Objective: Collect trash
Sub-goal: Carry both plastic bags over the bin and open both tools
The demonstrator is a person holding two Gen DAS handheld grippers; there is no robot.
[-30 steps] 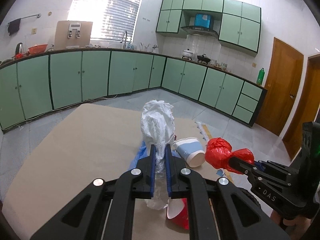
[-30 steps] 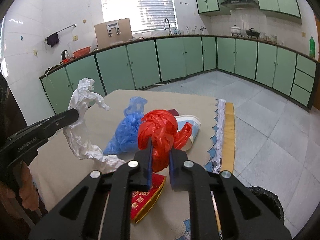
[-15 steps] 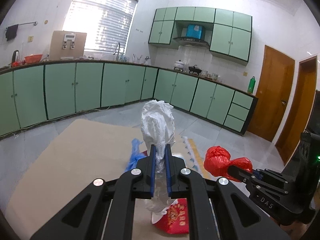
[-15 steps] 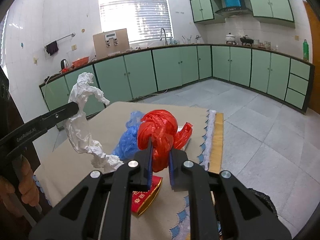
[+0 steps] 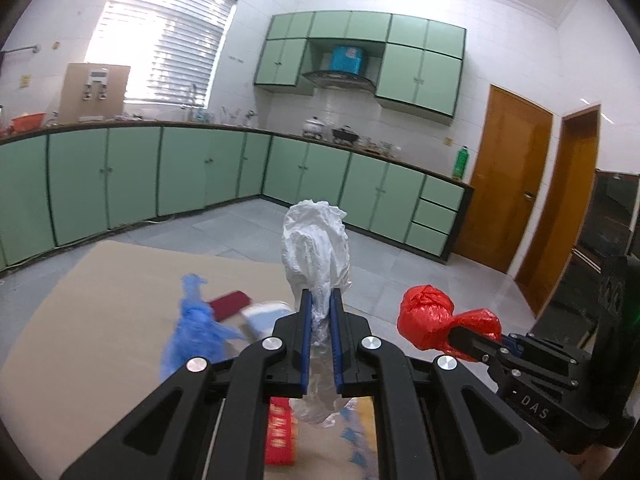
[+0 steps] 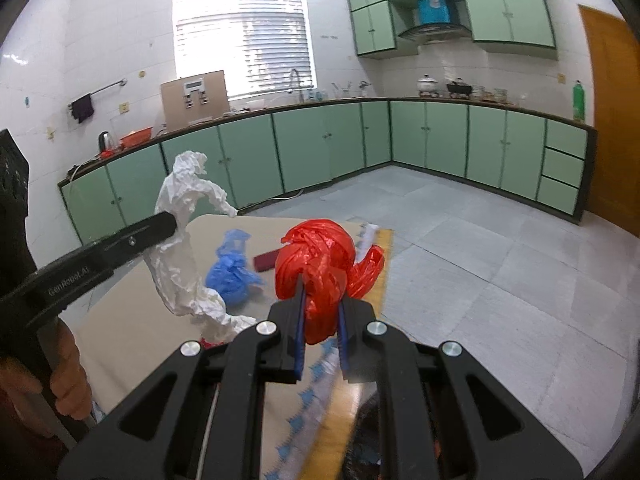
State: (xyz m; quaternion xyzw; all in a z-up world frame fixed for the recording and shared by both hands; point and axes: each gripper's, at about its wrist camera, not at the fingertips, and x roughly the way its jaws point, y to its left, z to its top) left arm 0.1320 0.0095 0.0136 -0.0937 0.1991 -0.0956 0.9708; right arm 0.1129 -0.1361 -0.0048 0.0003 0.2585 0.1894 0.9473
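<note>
Trash was clamped in both claws: the left claw [image 5: 320,312] was clenched on a crumpled white plastic bag [image 5: 316,240] that stood up between its blue pads and trailed below them, and the right claw [image 6: 320,312] was clenched on a knotted red plastic bag [image 6: 320,264]. Both pointed slightly downward, side by side above the tan-covered surface [image 6: 132,320], a hand [image 6: 68,376] gripping the left handle. On that surface lay a crumpled blue bag [image 6: 234,276], a dark red card [image 6: 266,260] and a red packet [image 5: 280,436].
</note>
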